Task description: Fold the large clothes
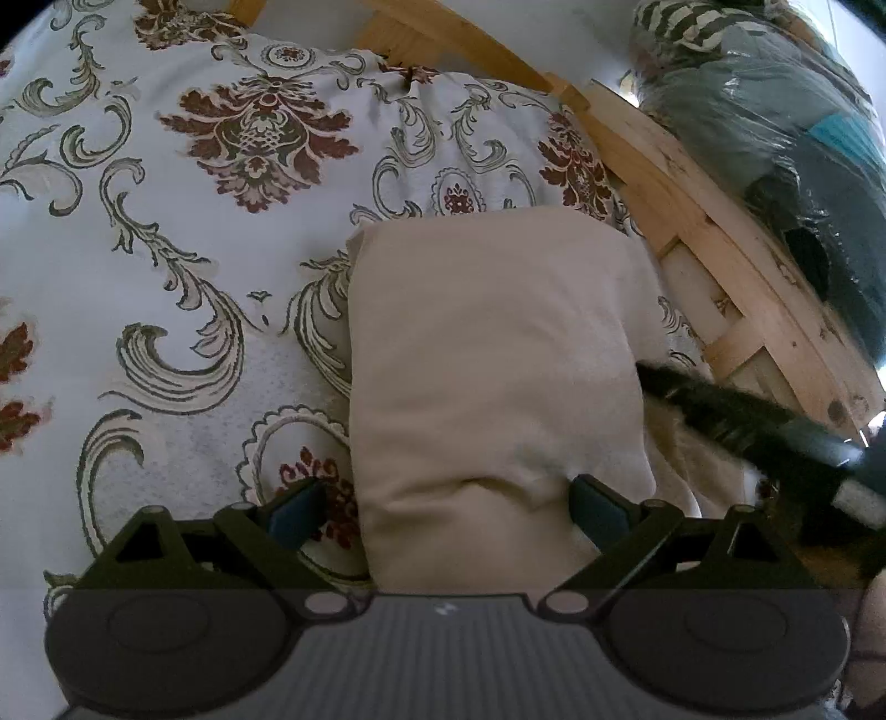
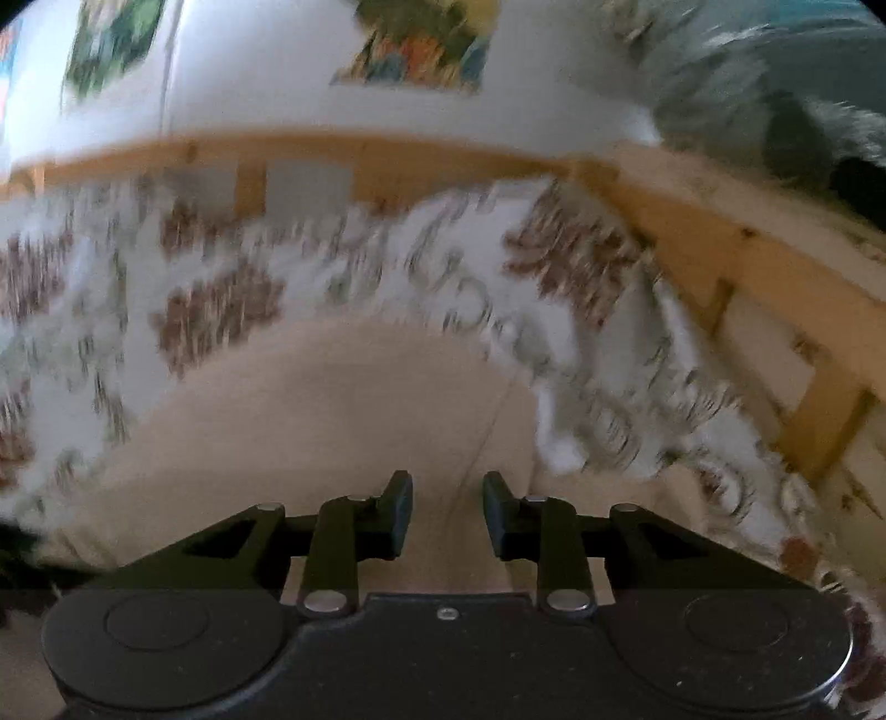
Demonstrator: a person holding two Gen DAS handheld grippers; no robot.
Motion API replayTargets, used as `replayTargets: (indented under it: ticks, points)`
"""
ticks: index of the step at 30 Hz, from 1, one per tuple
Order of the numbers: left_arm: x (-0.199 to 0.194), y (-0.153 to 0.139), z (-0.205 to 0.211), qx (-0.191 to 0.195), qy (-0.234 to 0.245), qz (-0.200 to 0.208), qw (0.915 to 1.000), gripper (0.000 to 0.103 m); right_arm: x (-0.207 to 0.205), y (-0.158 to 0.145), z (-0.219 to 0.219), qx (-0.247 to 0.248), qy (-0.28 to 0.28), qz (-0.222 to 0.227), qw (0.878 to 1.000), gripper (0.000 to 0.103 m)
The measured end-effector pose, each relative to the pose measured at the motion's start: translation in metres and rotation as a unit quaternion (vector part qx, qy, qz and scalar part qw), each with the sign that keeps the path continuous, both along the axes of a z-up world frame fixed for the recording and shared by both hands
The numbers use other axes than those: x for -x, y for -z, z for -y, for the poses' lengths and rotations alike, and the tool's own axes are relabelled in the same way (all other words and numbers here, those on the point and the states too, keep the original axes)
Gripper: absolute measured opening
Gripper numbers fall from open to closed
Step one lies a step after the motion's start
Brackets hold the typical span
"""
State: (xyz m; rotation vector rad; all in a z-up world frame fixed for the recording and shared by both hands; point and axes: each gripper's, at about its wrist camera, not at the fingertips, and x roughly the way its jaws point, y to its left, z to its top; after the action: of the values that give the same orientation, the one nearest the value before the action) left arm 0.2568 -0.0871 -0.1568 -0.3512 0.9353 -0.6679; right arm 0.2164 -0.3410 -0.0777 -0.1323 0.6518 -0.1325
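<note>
A cream garment (image 1: pixel 493 354) lies folded into a thick rectangle on a bed with a floral cover (image 1: pixel 166 232). My left gripper (image 1: pixel 443 509) is open wide, its jaws astride the near end of the fold; the right pad touches the cloth. In the right wrist view, which is blurred by motion, the same cream garment (image 2: pixel 332 415) fills the lower middle. My right gripper (image 2: pixel 447 518) hovers just above it, jaws partly open with a narrow gap and nothing between them. The right gripper's dark body (image 1: pixel 775 437) shows at the right edge of the left wrist view.
A pale wooden bed frame (image 1: pixel 720 249) (image 2: pixel 720 243) runs along the right and far side. Plastic-wrapped bundles (image 1: pixel 803 138) are stacked beyond it. A white wall with posters (image 2: pixel 421 44) stands behind the bed.
</note>
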Motion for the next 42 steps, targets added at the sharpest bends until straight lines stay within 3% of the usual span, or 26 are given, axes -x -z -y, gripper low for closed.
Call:
replayTargets:
  ticks: [4,8,11,13,15,16,18,20,22,25,27,30,34,42]
  points:
    - [0.0,0.001,0.001,0.002,0.001,-0.001,1.0,0.097,-0.003,0.012,-0.007,0.023,-0.002,-0.025,0.999,0.028]
    - [-0.001,0.001,0.001,0.004,0.0,-0.002,1.0,0.097,0.001,0.006,0.001,0.003,0.009,-0.023,1.0,0.03]
    - [-0.001,0.002,0.002,0.005,0.0,-0.004,1.0,0.098,0.014,-0.014,0.013,-0.016,0.035,-0.008,0.999,0.043]
    - [-0.002,0.002,0.002,0.005,0.0,-0.006,1.0,0.098,0.033,-0.032,0.021,-0.028,0.065,0.002,0.997,0.066]
    - [-0.003,0.002,0.001,0.005,0.0,-0.009,0.9999,0.098,0.053,-0.05,0.033,-0.045,0.104,0.009,0.994,0.083]
    - [-0.003,0.001,0.002,0.004,0.001,-0.01,0.9999,0.098,0.062,-0.059,0.041,-0.062,0.123,0.016,0.99,0.083]
    - [-0.003,0.001,0.001,0.003,0.003,-0.013,0.9999,0.098,0.083,-0.069,0.057,-0.118,0.162,0.033,0.979,0.082]
    - [-0.004,0.001,0.001,0.004,0.003,-0.015,0.9999,0.098,0.101,-0.065,0.072,-0.194,0.185,0.036,0.963,0.074]
    - [-0.004,0.001,0.0,0.005,0.004,-0.016,0.9999,0.098,0.108,-0.052,0.076,-0.226,0.195,0.011,0.955,0.059]
    - [-0.003,0.001,0.0,0.004,0.003,-0.016,0.9999,0.098,0.103,-0.037,0.074,-0.213,0.203,-0.031,0.955,0.047]
    - [-0.003,0.001,0.001,0.004,0.004,-0.016,0.9999,0.098,0.098,-0.032,0.071,-0.209,0.194,-0.03,0.958,0.044]
    - [-0.003,0.001,0.001,0.005,0.003,-0.017,0.9998,0.098,0.083,-0.026,0.062,-0.165,0.183,-0.047,0.968,0.033]
    - [-0.002,0.001,0.001,0.005,0.004,-0.016,0.9999,0.098,0.076,-0.018,0.06,-0.136,0.194,-0.064,0.969,0.028]
    - [-0.002,0.001,0.001,0.007,0.002,-0.015,0.9999,0.099,0.075,-0.021,0.065,-0.126,0.205,-0.043,0.97,0.028]
